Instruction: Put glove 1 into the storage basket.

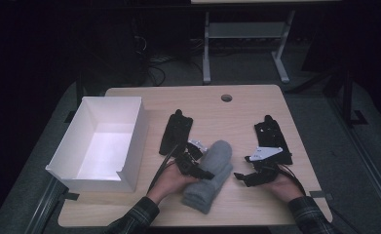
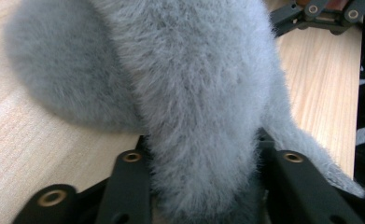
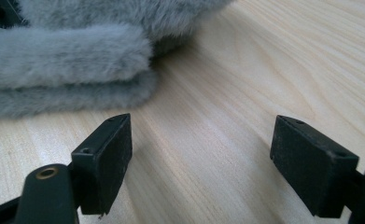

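While left tool point(image 2: 203, 186) grips sock point(image 2: 189, 93), right tool point(image 3: 201, 154) gapes.

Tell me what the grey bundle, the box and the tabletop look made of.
Grey bundle: soft fleece or plush fabric, judging by its fuzzy nap and rolled, folded layers. White box: probably matte cardboard or thin board, with thin flat walls. Table: light wood or wood-look laminate, smooth, with visible grain lines.
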`<state>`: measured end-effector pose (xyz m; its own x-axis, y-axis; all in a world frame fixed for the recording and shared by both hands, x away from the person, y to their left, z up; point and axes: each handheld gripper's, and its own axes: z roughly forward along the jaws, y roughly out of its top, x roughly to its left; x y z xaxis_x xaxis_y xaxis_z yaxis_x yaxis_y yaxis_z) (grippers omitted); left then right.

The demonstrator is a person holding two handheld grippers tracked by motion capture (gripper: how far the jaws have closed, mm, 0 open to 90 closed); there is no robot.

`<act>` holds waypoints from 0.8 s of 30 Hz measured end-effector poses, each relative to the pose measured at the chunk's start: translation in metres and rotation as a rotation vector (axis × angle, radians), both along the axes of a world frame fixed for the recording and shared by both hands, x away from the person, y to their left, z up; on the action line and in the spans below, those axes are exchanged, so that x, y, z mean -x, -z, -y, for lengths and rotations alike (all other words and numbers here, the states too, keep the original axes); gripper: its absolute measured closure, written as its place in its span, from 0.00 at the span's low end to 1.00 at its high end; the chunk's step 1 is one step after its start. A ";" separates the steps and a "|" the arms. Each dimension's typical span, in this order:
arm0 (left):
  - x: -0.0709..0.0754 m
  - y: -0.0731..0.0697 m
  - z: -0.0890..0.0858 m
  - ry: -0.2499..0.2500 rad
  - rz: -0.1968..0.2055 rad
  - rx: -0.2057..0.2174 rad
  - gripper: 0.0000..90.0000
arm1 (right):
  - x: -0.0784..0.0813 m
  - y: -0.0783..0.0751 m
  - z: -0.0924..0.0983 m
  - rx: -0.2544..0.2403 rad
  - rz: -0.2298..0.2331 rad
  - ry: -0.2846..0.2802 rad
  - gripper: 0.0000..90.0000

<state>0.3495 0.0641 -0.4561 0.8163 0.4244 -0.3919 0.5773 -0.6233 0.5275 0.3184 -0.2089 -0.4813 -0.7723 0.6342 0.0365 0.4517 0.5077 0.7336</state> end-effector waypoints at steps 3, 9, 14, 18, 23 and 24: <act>0.001 -0.001 0.001 0.004 0.001 0.004 0.76 | 0.000 0.000 0.000 0.000 -0.003 0.000 0.22; 0.003 -0.005 -0.001 0.003 0.007 0.018 0.80 | 0.000 0.000 0.000 0.003 -0.003 -0.007 0.21; 0.002 -0.011 -0.004 0.000 0.015 0.031 0.81 | -0.001 0.000 0.000 0.003 -0.003 -0.007 0.21; 0.001 -0.019 -0.010 -0.002 0.020 0.050 0.81 | 0.000 0.000 0.000 0.003 -0.004 -0.007 0.21; 0.001 -0.037 -0.022 -0.028 0.055 0.090 0.81 | 0.000 0.000 0.000 0.005 -0.005 -0.007 0.20; 0.001 -0.037 -0.022 -0.028 0.055 0.090 0.81 | 0.000 0.000 0.000 0.005 -0.005 -0.007 0.20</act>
